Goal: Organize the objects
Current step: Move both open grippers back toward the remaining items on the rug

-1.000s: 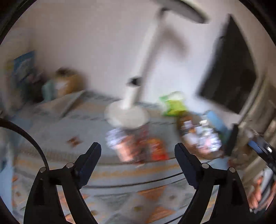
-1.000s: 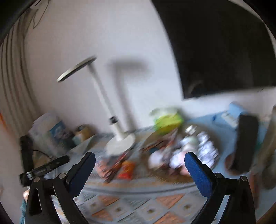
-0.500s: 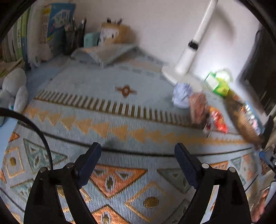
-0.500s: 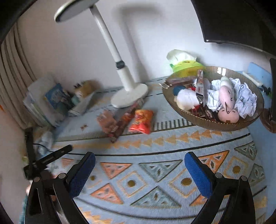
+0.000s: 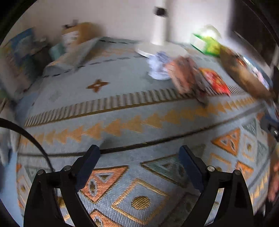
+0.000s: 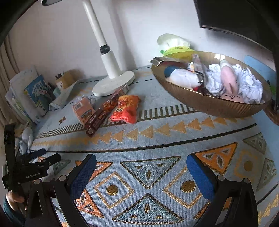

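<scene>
On the patterned cloth (image 6: 148, 139) lie an orange-red snack bag (image 6: 125, 109), a long brown bar packet (image 6: 102, 113) and a pink-orange carton (image 6: 83, 111). A brown basket (image 6: 209, 103) at the right holds plush toys, crumpled paper and packets. My right gripper (image 6: 141, 174) is open and empty, low over the near cloth. My left gripper (image 5: 139, 162) is open and empty; its view is blurred and shows the carton (image 5: 181, 76), snack bag (image 5: 215, 82), a crumpled white paper (image 5: 157, 67) and the basket (image 5: 244, 76). The left gripper also shows in the right wrist view (image 6: 33, 164).
A white lamp base (image 6: 113, 83) stands behind the packets. A green tissue pack (image 6: 174, 45) sits behind the basket. Books (image 6: 33, 94) and a small box (image 6: 67, 79) stand at the far left. A dark screen (image 6: 244, 15) hangs at upper right.
Both views tilted down from the wall to the table. The right gripper moved closer to the cloth and packets; the left view swung right and blurred. Both grippers stayed open.
</scene>
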Demonstrator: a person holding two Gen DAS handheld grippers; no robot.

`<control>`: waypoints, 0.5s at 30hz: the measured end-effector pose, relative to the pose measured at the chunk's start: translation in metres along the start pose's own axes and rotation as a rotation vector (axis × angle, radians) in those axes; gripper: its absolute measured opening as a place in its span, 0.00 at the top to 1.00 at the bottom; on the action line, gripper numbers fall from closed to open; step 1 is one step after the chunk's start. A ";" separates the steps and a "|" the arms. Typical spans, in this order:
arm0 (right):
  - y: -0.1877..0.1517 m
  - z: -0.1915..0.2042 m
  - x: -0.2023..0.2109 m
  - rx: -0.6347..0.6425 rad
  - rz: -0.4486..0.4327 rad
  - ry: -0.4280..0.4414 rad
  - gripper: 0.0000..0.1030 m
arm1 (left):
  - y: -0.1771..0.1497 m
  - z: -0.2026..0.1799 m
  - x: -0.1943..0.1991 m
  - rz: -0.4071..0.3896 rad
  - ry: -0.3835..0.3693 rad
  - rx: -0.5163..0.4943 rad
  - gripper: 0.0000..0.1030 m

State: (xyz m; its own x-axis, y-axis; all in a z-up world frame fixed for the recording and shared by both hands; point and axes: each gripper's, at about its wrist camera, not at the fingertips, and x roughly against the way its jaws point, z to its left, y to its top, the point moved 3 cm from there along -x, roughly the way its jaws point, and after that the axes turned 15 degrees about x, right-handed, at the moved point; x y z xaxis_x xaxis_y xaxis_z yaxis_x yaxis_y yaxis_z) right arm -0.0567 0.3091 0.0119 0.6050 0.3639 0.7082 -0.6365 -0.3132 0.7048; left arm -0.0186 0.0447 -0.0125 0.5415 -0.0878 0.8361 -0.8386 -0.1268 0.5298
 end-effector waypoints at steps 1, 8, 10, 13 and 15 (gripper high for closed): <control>0.000 0.001 -0.001 0.006 0.004 0.007 0.00 | 0.007 -0.004 0.005 0.010 -0.018 -0.027 0.11; 0.001 0.001 -0.011 0.010 0.044 0.008 0.00 | 0.072 -0.006 0.006 -0.155 0.038 -0.095 0.11; 0.001 -0.001 -0.013 0.001 0.054 0.015 0.00 | 0.083 -0.006 -0.017 -0.110 0.050 -0.129 0.11; 0.001 -0.006 -0.017 -0.015 0.075 0.016 0.00 | 0.091 -0.006 -0.042 -0.080 -0.017 -0.130 0.12; 0.005 -0.004 -0.022 -0.005 0.106 0.026 0.00 | 0.095 -0.013 -0.048 -0.055 -0.095 -0.120 0.12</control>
State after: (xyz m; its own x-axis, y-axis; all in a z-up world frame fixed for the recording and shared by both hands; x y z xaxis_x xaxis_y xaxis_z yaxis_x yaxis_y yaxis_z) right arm -0.0752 0.3030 -0.0007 0.5217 0.3518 0.7772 -0.6984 -0.3471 0.6259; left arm -0.1252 0.0493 -0.0004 0.5849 -0.1773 0.7915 -0.8058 -0.0159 0.5919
